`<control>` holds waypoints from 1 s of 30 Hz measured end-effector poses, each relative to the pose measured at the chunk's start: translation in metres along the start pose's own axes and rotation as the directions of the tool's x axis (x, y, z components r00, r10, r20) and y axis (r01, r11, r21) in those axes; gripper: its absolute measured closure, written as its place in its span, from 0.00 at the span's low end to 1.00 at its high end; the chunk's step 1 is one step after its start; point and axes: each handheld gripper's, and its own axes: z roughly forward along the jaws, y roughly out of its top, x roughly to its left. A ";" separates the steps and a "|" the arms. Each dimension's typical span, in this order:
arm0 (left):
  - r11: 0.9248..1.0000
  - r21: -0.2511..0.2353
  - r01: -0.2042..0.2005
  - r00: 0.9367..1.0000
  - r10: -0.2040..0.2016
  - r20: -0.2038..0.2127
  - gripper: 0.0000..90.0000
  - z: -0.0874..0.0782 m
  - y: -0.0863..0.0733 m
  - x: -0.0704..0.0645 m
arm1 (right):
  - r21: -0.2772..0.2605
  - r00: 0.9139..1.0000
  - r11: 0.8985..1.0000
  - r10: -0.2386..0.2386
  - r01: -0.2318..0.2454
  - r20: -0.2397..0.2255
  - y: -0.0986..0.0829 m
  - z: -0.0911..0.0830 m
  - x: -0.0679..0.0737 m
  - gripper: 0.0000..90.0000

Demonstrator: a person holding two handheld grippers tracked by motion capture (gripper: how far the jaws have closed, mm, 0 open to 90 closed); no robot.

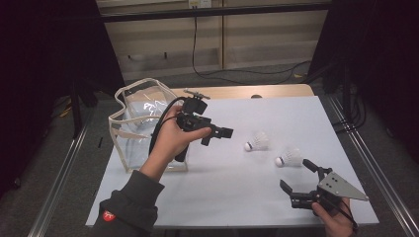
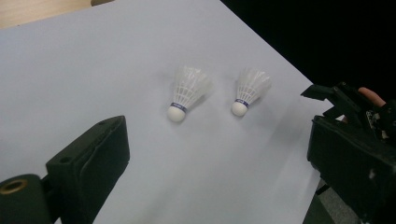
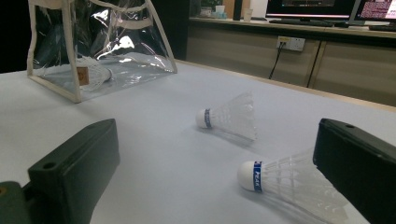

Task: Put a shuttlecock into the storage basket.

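White table, dark room, two shuttlecocks, clear bag, both tongs wide open, empty.

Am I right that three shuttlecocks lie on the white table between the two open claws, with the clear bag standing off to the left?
Not quite: two lie there, not three. The high view shows one shuttlecock and a second shuttlecock on the white table between the open left claw and the open right claw. The clear bag does stand to the left.
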 end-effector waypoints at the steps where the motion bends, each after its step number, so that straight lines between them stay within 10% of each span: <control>1: 1.000 0.001 -0.002 1.000 0.002 -0.001 0.07 0.001 -0.001 0.000 | 0.000 1.000 1.000 -0.001 0.001 0.000 0.000 0.000 0.000 0.01; 30: 1.000 -0.006 -0.021 1.000 0.021 -0.001 0.07 0.020 -0.017 -0.002 | 0.003 1.000 1.000 -0.004 0.004 -0.006 0.001 -0.001 0.000 0.00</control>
